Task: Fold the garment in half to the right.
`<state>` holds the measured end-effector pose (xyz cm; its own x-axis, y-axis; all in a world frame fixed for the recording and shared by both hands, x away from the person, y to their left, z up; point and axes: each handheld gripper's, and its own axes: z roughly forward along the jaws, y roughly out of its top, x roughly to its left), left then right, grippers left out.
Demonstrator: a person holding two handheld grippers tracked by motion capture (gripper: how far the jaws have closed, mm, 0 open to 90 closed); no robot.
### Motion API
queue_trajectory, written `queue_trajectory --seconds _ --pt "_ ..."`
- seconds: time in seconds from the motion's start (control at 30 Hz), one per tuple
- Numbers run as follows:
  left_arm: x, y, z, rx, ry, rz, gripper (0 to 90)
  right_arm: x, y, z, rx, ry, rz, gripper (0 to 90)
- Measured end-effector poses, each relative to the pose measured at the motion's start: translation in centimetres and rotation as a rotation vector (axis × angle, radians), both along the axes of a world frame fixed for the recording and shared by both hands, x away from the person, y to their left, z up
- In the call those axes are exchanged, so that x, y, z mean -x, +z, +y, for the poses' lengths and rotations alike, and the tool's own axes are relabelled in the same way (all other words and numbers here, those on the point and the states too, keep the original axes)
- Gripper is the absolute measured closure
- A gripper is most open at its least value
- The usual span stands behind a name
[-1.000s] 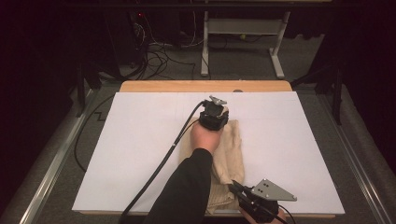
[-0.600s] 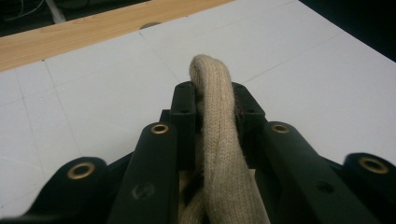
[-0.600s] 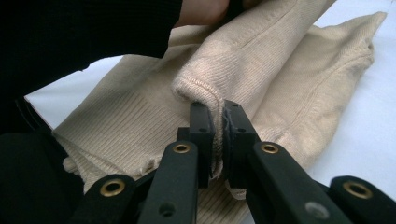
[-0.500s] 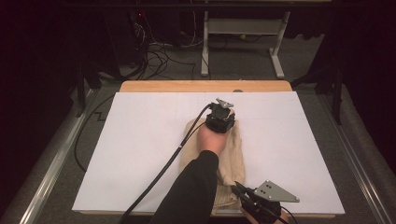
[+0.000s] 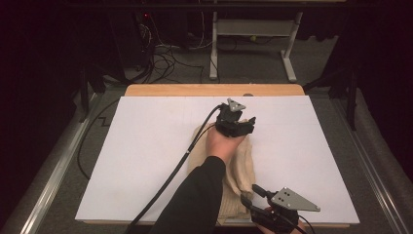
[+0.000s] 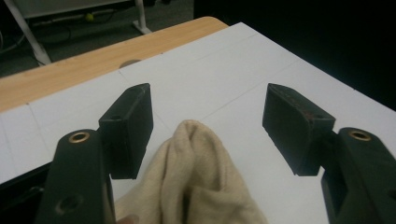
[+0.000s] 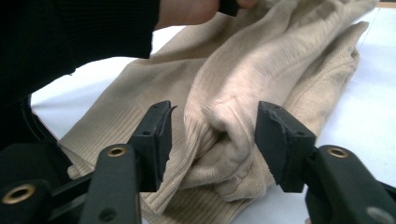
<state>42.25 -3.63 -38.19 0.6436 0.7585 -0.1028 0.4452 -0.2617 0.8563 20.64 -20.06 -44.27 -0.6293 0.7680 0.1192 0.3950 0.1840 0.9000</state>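
- One beige knit sweater [image 5: 241, 168] lies on my white-covered desk [image 5: 146, 161], toward its near edge.
- My left tool [image 6: 208, 126] and right tool [image 7: 212, 140], jaws just opening, released, a fold between each.

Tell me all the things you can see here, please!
Knitted garment: one, cream, folded lengthwise on the white sheet, from mid-table toward the near edge.
White sheet: one, covering most of the tabletop.
Table: one, light wood, bare along its far edge.
Metal stand: one, pale grey, on the floor beyond the table.
Cables: several, black, on the floor behind the table.
Left tool: black, jaws just opened, garment's far end between them, unpinched.
Right tool: black, jaws just opened around the garment's near end.
Sleeve: black, on the left arm.
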Motion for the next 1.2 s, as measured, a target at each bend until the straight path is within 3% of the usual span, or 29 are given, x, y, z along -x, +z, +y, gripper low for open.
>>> queue_trajectory --seconds 0.17,0.27,0.3,0.4,0.47,0.6,0.93,1.2 --pt "0.2 0.4 1.9 0.032 -0.017 0.017 20.7 0.3 0.5 0.3 0.015 0.001 -0.028 42.0" --pt "0.8 0.3 3.2 0.028 -0.031 -0.005 20.2 0.3 0.7 0.6 0.022 0.006 -0.037 41.9" --pt "0.9 0.3 3.7 0.029 -0.028 -0.002 14.3 0.3 0.8 0.7 0.022 0.006 -0.038 41.8" --pt "1.3 0.0 5.3 0.057 -0.025 -0.004 12.8 0.2 1.1 0.8 0.018 0.006 -0.042 42.1" --pt "1.6 -0.2 6.2 0.076 -0.024 -0.001 6.9 0.1 1.3 0.8 0.018 0.002 -0.047 42.2" --pt "2.3 -0.6 8.0 0.085 -0.010 -0.014 0.0 -0.1 1.7 0.8 0.010 -0.001 -0.053 43.4" --pt "4.6 -2.4 14.4 0.095 0.057 -0.026 0.0 -0.9 2.5 2.3 0.022 0.030 -0.059 52.2" --pt "8.1 -5.2 19.8 0.078 0.107 -0.032 0.0 -2.6 3.6 4.7 0.059 0.055 -0.055 59.9"
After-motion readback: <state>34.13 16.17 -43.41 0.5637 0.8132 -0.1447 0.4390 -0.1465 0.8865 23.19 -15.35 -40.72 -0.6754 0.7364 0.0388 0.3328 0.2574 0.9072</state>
